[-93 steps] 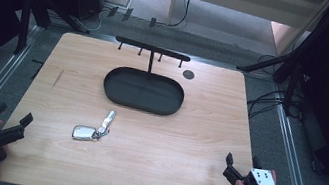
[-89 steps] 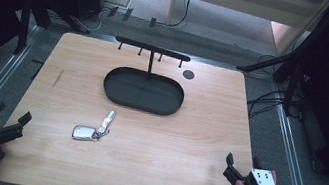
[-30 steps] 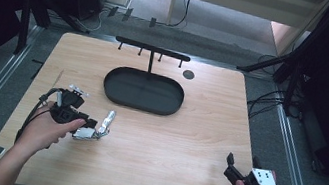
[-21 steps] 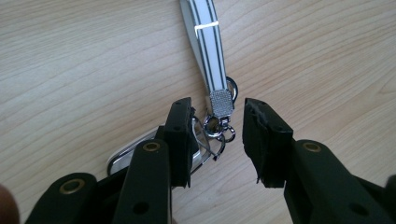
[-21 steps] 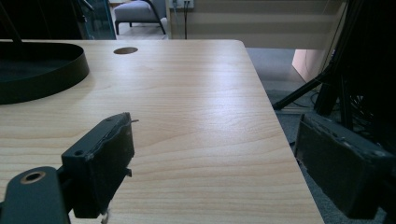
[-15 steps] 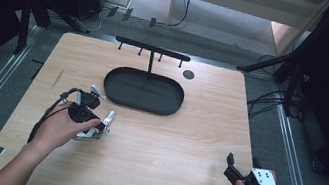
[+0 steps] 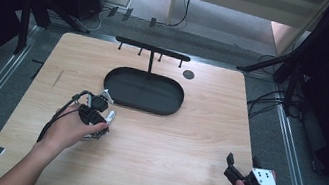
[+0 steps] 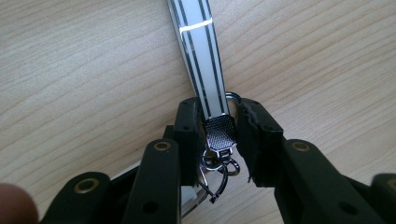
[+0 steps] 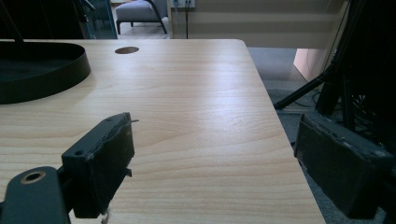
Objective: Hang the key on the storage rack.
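**Q:** Left gripper (image 7: 98, 114) first, from the high view — where is it?

**A:** It is down on the wooden table (image 7: 197, 128), near the left end of the black oval tray (image 7: 145, 91), with the keychain (image 7: 105, 122) under its tip. The right gripper (image 7: 235, 171) sits near the front right corner, well apart. Between the two lies bare tabletop, so I'd judge there is plenty of room to lift or slide; the tray wall and the rack (image 7: 152, 50) behind it are the nearest obstacles.

**Q:** And the left gripper view?

**A:** The jaws stand either side of the keychain's mesh metal clasp (image 8: 220, 132), nearly closed, with small gaps left, so I cannot tell whether they grip it. A striped strap (image 8: 198, 56) runs away from the clasp; rings (image 8: 219, 170) hang on the near side.

**Q:** How will it handle?

**A:** Light and floppy, I'd guess. The strap will dangle and the rings swing. The clasp is the stiff part, though smooth metal may slip.

**Q:** Right gripper view?

**A:** Jaws wide apart, holding nothing, the table's right edge just beside.
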### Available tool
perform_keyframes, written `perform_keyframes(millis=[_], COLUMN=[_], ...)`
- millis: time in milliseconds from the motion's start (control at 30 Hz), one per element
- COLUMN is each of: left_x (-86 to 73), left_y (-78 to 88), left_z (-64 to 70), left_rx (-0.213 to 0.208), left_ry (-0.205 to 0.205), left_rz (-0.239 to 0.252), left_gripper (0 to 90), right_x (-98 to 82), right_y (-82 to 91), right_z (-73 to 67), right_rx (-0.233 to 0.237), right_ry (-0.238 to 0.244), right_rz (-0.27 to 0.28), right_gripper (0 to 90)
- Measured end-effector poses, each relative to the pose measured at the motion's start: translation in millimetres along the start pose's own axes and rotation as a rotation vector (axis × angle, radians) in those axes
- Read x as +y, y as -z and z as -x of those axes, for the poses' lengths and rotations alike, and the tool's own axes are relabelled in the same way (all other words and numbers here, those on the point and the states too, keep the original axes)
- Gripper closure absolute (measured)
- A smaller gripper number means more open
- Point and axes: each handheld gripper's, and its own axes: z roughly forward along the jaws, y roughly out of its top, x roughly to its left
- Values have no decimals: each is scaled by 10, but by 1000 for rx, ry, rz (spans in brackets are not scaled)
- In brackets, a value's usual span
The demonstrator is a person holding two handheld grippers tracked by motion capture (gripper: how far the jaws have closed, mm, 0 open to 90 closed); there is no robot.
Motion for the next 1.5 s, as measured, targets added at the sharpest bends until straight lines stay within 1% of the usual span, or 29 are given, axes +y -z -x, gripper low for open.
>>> perform_keyframes(millis=[67, 100, 200, 233, 267, 333, 400, 433, 500, 567, 633, 667, 700, 733, 767, 833, 867, 900, 933, 1000, 1067, 1100, 1133, 1200, 1267, 1300, 1367, 1433, 1500], left_x=[3, 3, -1, -6, -6, -18, -39, -56, -81, -110, -142, -153, -168, -180, -195, -220, -233, -245, -255, -283, -297, -304, -309, -319, -319, -314, -288, -269, -248], left_y=[-9, -14, -15, -7, -7, 1, 21, 40, 78, 131, 196, 220, 259, 282, 311, 368, 395, 426, 446, 495, 528, 547, 558, 577, 591, 595, 591, 577, 558], left_z=[14, 28, 45, 43, 43, 37, 23, 8, -10, -38, -63, -73, -94, -101, -111, -140, -155, -177, -192, -228, -261, -280, -293, -313, -340, -356, -388, -399, -419], left_rx=[12, 21, 29, 37, 37, 39, 30, 15, 5, -3, -10, -14, -21, -18, -18, -28, -35, -55, -63, -86, -111, -135, -150, -154, -190, -197, -223, -221, -243], left_ry=[-4, -16, -21, -40, -40, -45, -44, -43, -39, -44, -48, -53, -51, -49, -57, -52, -59, -57, -59, -60, -58, -61, -68, -71, -70, -68, -71, -79, -86], left_rz=[-3, -6, -1, -3, -3, 10, 32, 52, 91, 140, 205, 224, 258, 283, 318, 384, 416, 456, 482, 570, 626, 664, 687, 757, 810, 841, 883, 916, 949], left_gripper=[732, 742, 746, 749, 750, 751, 751, 751, 752, 752, 752, 752, 752, 752, 752, 752, 752, 752, 752, 752, 752, 752, 752, 752, 752, 752, 752, 752, 752], right_x=[0, 0, 0, 0, 0, 0, 0, 0, 0, 1, 1, 1, 1, 1, 1, 1, 1, 1, 1, 1, 1, 2, 2, 1, 2, 1, 1, 2, 2], right_y=[-1, -1, 0, 0, 0, 0, 0, -1, -1, -1, -2, -2, -2, -2, -3, -4, -4, -4, -4, -4, -4, -4, -5, -5, -4, -5, -5, -4, -4], right_z=[0, -1, -1, -2, -3, -3, -3, -3, -3, -3, -4, -5, -5, -5, -6, -7, -7, -7, -7, -7, -7, -7, -6, -6, -5, -6, -6, -5, -5], right_rx=[0, -1, -1, -2, -2, -2, -2, -1, -1, -1, -2, -2, -2, -2, -3, -4, -4, -4, -4, -5, -5, -5, -4, -4, -4, -4, -4, -3, -3], right_ry=[1, 0, 1, 2, 2, 2, 2, 2, 1, 1, 2, 3, 3, 3, 2, 3, 2, 2, 3, 3, 2, 2, 2, 1, 1, 2, 1, 2, 3], right_rz=[0, -1, -1, -1, -1, -2, -2, -2, -2, -3, -4, -3, -4, -4, -3, -4, -4, -4, -4, -4, -5, -5, -5, -5, -6, -5, -5, -5, -6], right_gripper=[115, 115, 115, 117, 116, 117, 117, 117, 117, 117, 117, 117, 117, 117, 117, 118, 118, 118, 118, 118, 118, 118, 118, 118, 118, 118, 118, 118, 118])
